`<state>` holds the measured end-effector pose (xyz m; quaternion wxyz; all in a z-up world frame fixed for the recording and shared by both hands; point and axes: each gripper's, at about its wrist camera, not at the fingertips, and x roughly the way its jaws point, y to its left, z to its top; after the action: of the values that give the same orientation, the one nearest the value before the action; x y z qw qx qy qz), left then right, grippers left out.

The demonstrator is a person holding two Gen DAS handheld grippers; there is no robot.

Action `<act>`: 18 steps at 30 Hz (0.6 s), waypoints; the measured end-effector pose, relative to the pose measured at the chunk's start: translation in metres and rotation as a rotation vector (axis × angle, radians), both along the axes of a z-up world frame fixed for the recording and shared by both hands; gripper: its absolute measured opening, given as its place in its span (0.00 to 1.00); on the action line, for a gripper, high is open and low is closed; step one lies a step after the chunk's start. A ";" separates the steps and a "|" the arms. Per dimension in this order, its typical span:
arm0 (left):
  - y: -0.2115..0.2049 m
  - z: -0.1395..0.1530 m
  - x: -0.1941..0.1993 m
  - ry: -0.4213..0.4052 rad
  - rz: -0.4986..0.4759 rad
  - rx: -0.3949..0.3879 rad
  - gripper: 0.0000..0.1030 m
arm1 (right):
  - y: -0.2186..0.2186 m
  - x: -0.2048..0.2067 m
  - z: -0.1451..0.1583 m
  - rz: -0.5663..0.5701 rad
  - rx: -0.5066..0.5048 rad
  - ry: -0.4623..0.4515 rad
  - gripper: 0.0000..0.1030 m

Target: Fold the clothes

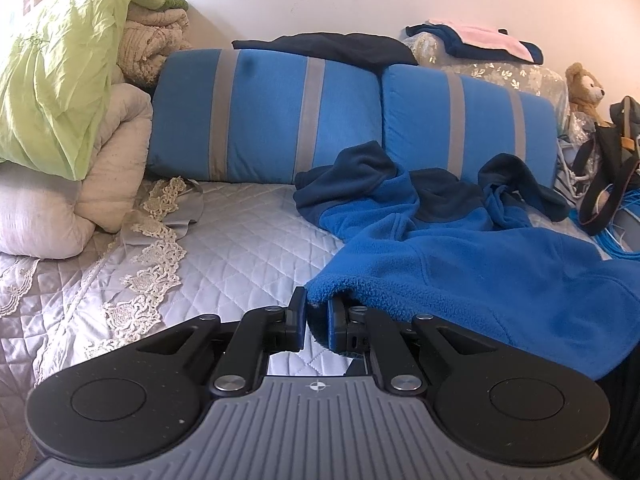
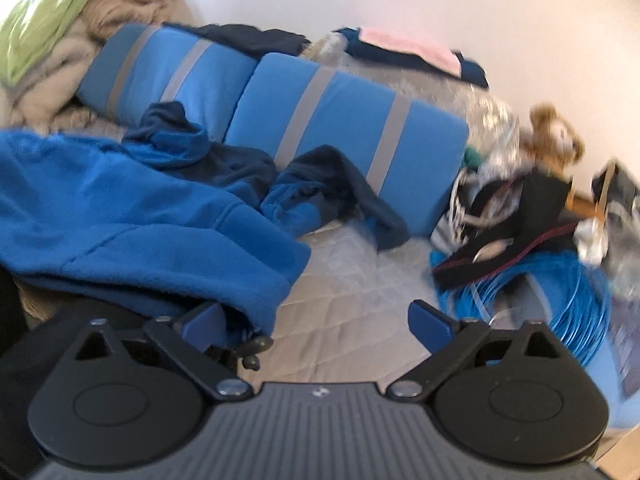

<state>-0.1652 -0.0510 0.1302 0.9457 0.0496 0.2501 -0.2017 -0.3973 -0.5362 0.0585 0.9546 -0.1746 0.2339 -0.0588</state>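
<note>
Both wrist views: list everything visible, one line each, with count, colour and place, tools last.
fleece jacket: one, bright blue with navy panels, crumpled on the bed
cushions: two, blue with grey stripes, against the wall
bed cover: one, silver-grey quilted with lace trim
bedding pile: green, beige and white, far left
dark garment: one, on top of the cushions
folded clothes: navy and pink stack, behind the cushions
teddy bear: one, brown, far right
blue cable coil: one, right bed edge
black bag: one, on the coil
left tool: shut on the fleece jacket hem
right tool: open, at the jacket's other corner
</note>
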 end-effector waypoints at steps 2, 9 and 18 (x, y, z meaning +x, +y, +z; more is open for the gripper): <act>0.000 0.000 -0.001 -0.001 0.000 -0.002 0.10 | 0.007 0.005 0.000 0.006 -0.047 0.003 0.87; 0.002 0.000 -0.001 0.002 -0.001 0.000 0.10 | 0.027 0.018 0.000 0.052 -0.113 0.037 0.47; -0.002 0.000 -0.002 -0.010 -0.010 0.057 0.10 | 0.043 0.021 -0.004 0.109 -0.233 0.118 0.13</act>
<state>-0.1670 -0.0530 0.1302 0.9441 0.0787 0.2509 -0.1987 -0.3765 -0.4936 0.0547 0.9143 -0.2998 0.2714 -0.0232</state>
